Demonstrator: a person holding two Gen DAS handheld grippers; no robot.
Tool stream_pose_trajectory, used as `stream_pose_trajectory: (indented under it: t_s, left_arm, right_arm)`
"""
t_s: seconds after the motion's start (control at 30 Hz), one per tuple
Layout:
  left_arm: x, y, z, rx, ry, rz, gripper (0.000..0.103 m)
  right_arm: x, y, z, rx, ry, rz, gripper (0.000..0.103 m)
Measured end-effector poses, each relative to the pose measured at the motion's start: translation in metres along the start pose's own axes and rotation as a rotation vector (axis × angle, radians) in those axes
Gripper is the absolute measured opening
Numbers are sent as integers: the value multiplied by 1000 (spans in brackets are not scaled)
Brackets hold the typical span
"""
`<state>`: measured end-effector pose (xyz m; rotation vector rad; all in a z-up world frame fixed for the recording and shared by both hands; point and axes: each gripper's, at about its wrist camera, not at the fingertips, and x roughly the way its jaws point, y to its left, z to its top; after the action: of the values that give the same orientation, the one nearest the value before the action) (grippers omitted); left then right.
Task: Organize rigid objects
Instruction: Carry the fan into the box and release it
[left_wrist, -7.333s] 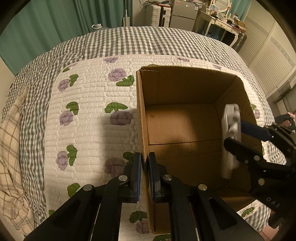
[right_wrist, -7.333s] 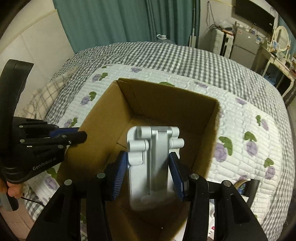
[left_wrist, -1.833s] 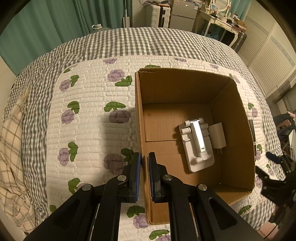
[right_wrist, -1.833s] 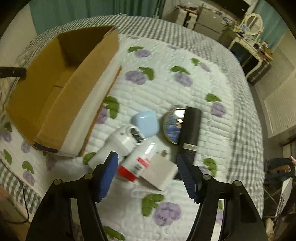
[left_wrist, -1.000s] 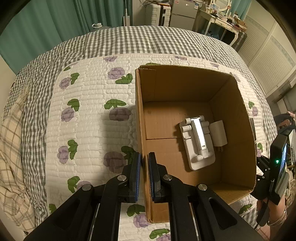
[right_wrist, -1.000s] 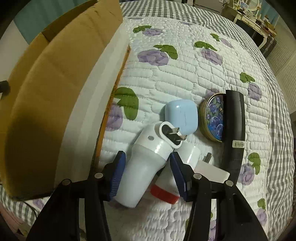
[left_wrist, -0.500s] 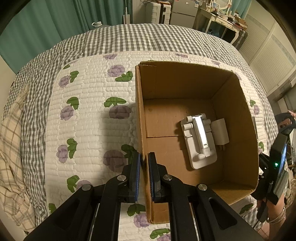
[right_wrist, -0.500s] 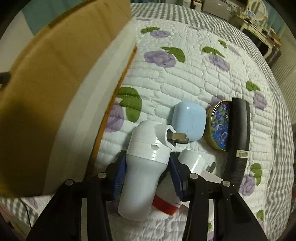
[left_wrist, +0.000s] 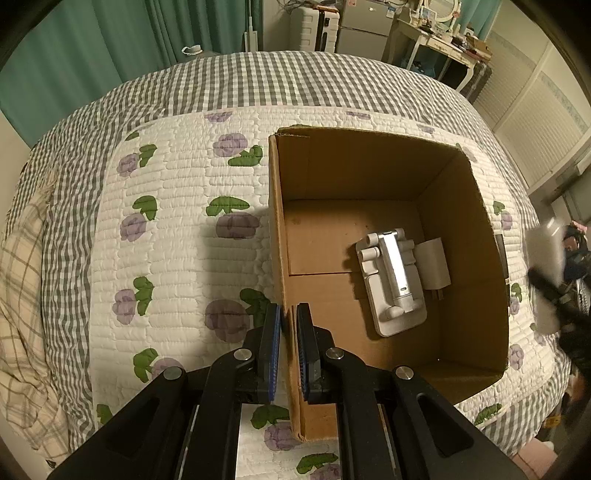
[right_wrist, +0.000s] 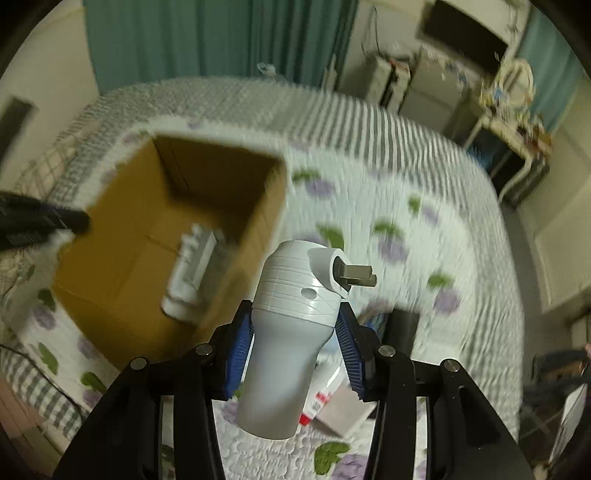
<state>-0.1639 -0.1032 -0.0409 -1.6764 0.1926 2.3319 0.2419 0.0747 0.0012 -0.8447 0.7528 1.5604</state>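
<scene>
My left gripper (left_wrist: 288, 325) is shut on the near left wall of the open cardboard box (left_wrist: 277, 236), which sits on the quilted bed. A white folding stand (left_wrist: 393, 280) and a white charger block (left_wrist: 436, 264) lie on the box floor. My right gripper (right_wrist: 295, 325) is shut on a white plug-in device (right_wrist: 291, 325) with two metal prongs and holds it in the air, to the right of the box (right_wrist: 110, 229). That device shows blurred at the right edge of the left wrist view (left_wrist: 546, 258).
Under the held device a red-and-white tube (right_wrist: 325, 395), a white flat block (right_wrist: 343, 410) and a black bar (right_wrist: 402, 328) lie on the quilt (right_wrist: 406, 258). The right wrist view is motion-blurred. Furniture stands beyond the bed.
My right gripper closed on the white plug-in device on the quilt and has lifted it up, swinging toward the box. My left gripper has kept its hold on the box wall.
</scene>
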Motion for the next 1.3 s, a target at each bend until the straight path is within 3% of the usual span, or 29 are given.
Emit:
stream_pose_trajectory:
  t_s: [0.23,0.33,0.53,0.73,0.9,1.13,1.2,1.23,1.3]
  left_arm:
    - [0,0,-1,9,-6,0,8]
    - [0,0,-2,4,-5,-8,8]
    - [-2,0,-3,1,-13,-11,8]
    - [-2,2,-3,-2,-13,-27,8]
    - [-2,3,-3,5,-16,-22,8]
    - [-2,4,-2,10,-17,-25,8]
    - [-2,4,-2,10,-16,-26,8]
    - [-1,5,-2,8,-14,-26,8]
    - [0,4,-3,6,-15,-24,8]
  right_arm:
    - [-31,44,48,-43,-93,58,45]
    - [-13,64,54,-42,-79,111,45]
    - [42,92,36,-7,8,175,44]
    - [81,109,14,-48,73,127,45]
    - [85,117,11,-101,67,69,45]
    - [76,114,9,-128,52,85,46]
    - [69,114,7,-154,37,68,59]
    - [63,113,7,-164,21,47,71]
    - [50,109,8,-172,-5,28,74]
